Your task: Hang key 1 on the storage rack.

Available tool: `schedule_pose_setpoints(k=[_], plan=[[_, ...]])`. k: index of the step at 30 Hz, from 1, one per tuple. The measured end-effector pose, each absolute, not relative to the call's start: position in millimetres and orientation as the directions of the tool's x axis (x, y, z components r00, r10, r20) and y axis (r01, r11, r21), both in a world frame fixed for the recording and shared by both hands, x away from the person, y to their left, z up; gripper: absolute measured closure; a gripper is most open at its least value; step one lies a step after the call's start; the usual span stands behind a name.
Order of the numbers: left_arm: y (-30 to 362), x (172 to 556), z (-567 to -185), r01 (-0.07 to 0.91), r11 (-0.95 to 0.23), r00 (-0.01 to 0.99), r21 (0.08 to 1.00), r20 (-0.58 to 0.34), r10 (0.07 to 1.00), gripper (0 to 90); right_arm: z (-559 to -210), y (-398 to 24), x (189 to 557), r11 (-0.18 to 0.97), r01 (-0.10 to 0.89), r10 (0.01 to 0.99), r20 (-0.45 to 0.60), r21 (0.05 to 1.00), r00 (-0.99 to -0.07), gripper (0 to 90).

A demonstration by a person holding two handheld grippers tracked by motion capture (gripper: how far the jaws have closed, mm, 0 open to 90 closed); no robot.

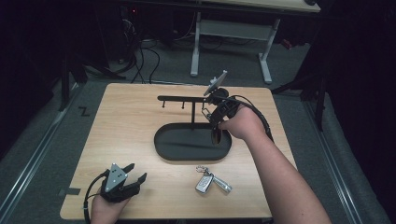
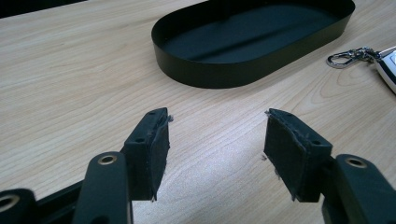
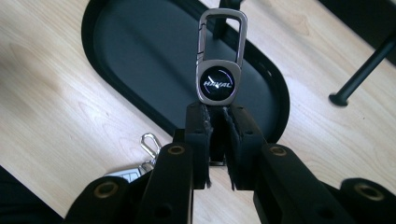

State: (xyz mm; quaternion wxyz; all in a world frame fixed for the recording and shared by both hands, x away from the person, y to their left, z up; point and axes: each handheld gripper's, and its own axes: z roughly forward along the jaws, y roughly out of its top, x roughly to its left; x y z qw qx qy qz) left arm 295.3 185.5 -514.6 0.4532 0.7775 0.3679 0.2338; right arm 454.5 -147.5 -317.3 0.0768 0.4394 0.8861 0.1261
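- The right tool [image 3: 215, 116] pinches a keychain [image 3: 219, 70] by its lower end; the badge and the carabiner loop stick up beyond the jaw tips. The hold is on a narrow strip, so the piece could twist or slide out if the hand jerks.
- From above, the right tool [image 1: 211, 112] hangs over the oval black tray [image 1: 163, 147], close under the right end of the hook rack [image 1: 187, 99]. My guess is that the loop is meant for one of the rack's small pegs.
- The loop's opening is slim and the pegs are short: a slightly tilted approach would bump the loop against the bar and not thread it, and a hard bump could rock the thin stand.
- If the pinch lets go too early, the keychain would likely drop into the tray below the tool, or bounce onto the worktop [image 1: 130, 121].
- The trailing cable by the right wrist lies close to the rack and might snag it.
- The left tool [image 2: 215, 140] rests with jaws spread and nothing between them, well short of the tray [image 2: 224, 77]; the car key [image 1: 204, 182] with its clasp lies off to its right, near enough to be nudged by a careless sweep.
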Motion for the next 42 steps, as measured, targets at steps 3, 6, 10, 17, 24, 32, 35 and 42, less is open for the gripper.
schedule_pose_setpoints(k=[3, 6, 10, 17, 24, 32, 35, 42], plan=[[185.4, 295.3, -514.6, 0.359, -0.316, 0.619, 0.878, 0.029, 0.785, 40.5, -315.7, -144.7, 457.9, 0.584, 0.755, 0.796, -0.028, 0.299, -0.604, 80.6], [185.5, 295.6, -514.8, 0.359, -0.312, 0.618, 0.88, 0.027, 0.786, 40.5, -316.5, -141.6, 461.0, 0.572, 0.762, 0.804, -0.024, 0.303, -0.594, 80.6], [185.8, 295.4, -514.7, 0.358, -0.316, 0.619, 0.878, 0.03, 0.785, 40.5, -321.9, -138.4, 466.2, 0.565, 0.768, 0.811, -0.035, 0.3, -0.584, 80.6], [185.8, 295.7, -514.8, 0.36, -0.316, 0.622, 0.878, 0.026, 0.782, 40.5, -334.5, -136.6, 472.6, 0.539, 0.792, 0.832, -0.036, 0.288, -0.553, 80.6], [185.3, 296.2, -514.9, 0.362, -0.324, 0.626, 0.874, 0.03, 0.779, 40.5, -339.5, -137.3, 481.2, 0.536, 0.787, 0.834, -0.047, 0.305, -0.55, 80.5], [185.3, 295.5, -514.5, 0.359, -0.323, 0.63, 0.875, 0.028, 0.776, 40.5, -350.6, -137.0, 489.8, 0.5, 0.802, 0.853, -0.028, 0.326, -0.521, 79.8], [185.4, 295.8, -514.7, 0.358, -0.32, 0.631, 0.877, 0.025, 0.775, 40.5, -352.6, -136.2, 490.3, 0.485, 0.809, 0.862, -0.023, 0.331, -0.507, 79.5], [186.1, 296.8, -514.6, 0.362, -0.316, 0.63, 0.877, 0.019, 0.776, 40.5, -356.6, -134.7, 491.8, 0.494, 0.806, 0.859, -0.037, 0.326, -0.511, 79.5]])
